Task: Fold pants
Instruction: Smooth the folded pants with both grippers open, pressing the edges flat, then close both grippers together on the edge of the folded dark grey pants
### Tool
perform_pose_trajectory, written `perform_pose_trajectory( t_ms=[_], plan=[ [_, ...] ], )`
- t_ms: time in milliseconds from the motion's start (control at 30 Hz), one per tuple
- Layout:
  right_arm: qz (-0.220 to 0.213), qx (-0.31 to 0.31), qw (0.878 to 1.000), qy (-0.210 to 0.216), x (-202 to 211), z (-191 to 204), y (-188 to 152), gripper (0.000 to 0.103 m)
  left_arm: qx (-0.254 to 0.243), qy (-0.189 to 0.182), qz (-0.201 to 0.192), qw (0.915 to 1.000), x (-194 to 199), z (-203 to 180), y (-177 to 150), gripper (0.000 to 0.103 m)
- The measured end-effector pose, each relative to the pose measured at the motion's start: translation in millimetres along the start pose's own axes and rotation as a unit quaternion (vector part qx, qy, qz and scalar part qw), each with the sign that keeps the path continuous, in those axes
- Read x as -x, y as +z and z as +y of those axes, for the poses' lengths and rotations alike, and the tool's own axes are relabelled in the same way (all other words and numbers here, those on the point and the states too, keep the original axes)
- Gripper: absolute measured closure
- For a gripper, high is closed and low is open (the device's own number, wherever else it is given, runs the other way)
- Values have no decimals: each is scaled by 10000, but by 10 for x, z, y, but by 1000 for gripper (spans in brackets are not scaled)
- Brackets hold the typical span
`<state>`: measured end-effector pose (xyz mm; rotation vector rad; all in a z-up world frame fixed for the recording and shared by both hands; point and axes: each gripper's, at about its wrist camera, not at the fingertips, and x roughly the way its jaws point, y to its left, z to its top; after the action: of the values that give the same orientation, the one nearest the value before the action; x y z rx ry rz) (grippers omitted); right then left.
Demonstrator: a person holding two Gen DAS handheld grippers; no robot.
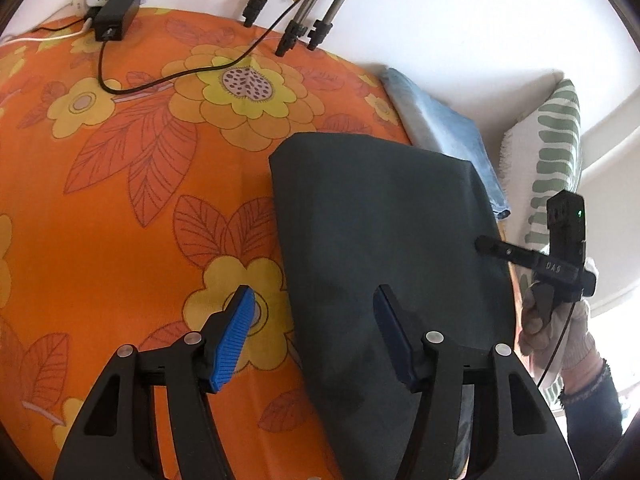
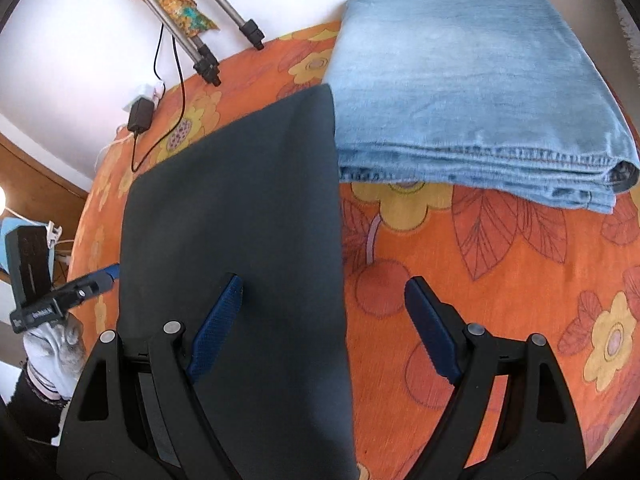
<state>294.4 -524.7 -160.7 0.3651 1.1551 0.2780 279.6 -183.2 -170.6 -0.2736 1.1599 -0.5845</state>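
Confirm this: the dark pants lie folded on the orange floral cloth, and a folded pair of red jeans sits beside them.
Wrong on the colour. The jeans beside the dark pants are light blue, not red, as the right wrist view shows. The rest stands: both lie folded on the orange floral cloth.

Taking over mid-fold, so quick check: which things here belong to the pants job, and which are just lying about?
Job: dark pants, left gripper, right gripper.

Lying about: folded jeans, power adapter, tripod legs, striped cushion.
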Motion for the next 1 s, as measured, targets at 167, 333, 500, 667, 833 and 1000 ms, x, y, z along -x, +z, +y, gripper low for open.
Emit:
perform_pose_trajectory(
  t_ms=[167, 333, 500, 667, 833, 1000],
  plan=[
    [18, 15, 9999, 163, -67, -85, 67, 17, -53, 35, -16, 10000, -93, -20, 49, 43],
    [-74, 119, 9993, 357, -116, -77, 71, 16, -168, 39, -45, 9998, -146, -49, 91, 43],
    [32, 289, 9969, 736, -183, 33, 10, 53, -288, 66, -110, 9995, -208, -87, 124, 43],
    [-56, 234, 9979, 603, -183, 89, -26, 58, -259, -28, -200, 9995, -280, -139, 157, 43],
    [-16, 264, 9978, 604, -173, 89, -26, 57, -411, 93, -224, 9989, -306, -184, 152, 51],
    [27, 331, 9980, 530, -196, 131, -29, 58, -437, 216, -292, 9984, -330, -175, 149, 76]
  ],
)
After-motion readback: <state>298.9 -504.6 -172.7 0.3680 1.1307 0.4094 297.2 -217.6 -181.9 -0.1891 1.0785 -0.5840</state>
